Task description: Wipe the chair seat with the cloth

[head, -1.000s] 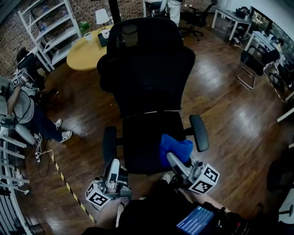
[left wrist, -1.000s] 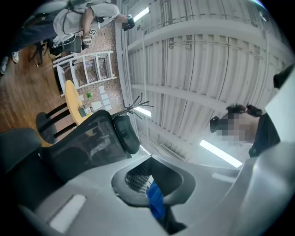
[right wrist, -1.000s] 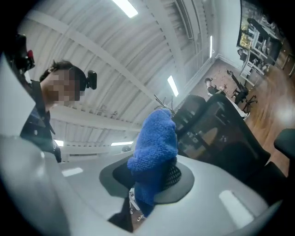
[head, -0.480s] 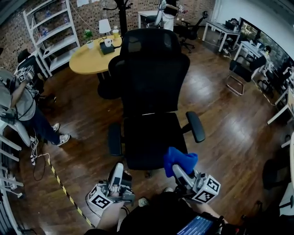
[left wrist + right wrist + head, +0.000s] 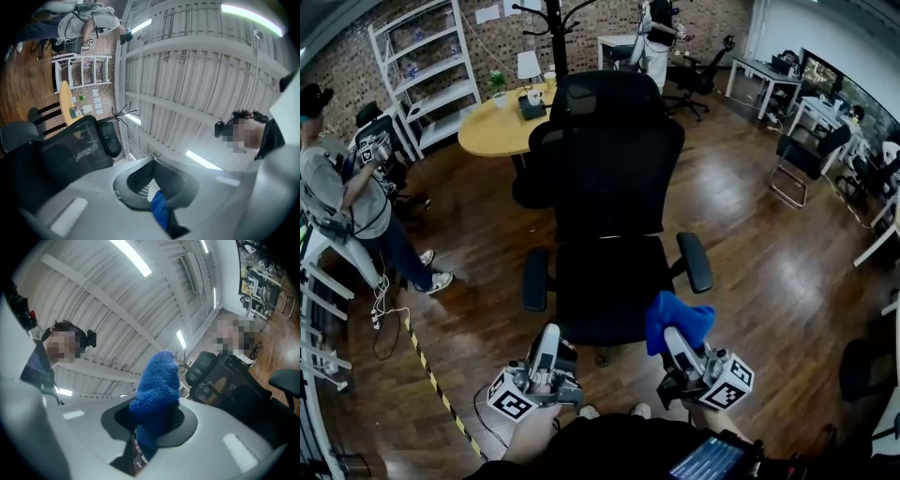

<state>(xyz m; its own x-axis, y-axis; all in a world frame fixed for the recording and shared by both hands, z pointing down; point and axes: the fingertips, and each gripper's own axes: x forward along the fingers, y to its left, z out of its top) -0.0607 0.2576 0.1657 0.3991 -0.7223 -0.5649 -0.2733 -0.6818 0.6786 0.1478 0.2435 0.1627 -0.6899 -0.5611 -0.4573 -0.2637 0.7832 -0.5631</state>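
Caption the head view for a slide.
Right gripper holding a fluffy blue cloth by the front corner of a black office chair's seat.

Room as I see it: dark plank floor (image 5: 750, 244), glossy. Brick wall (image 5: 487, 37) at the far end, white shelf (image 5: 422, 75) against it, round yellow table (image 5: 492, 131) just beside. Coat stand (image 5: 555, 28) behind the table. Desks (image 5: 766, 67) far right. Striped tape (image 5: 431, 375) on floor, lower left. Ribbed white ceiling (image 5: 187, 70), strip lights (image 5: 131, 258) on.

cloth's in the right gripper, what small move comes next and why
Probably bring the right gripper forward-left and down onto the chair seat: it is shut on the blue cloth, but the cloth sits past the seat's front right corner, apparently not touching it.
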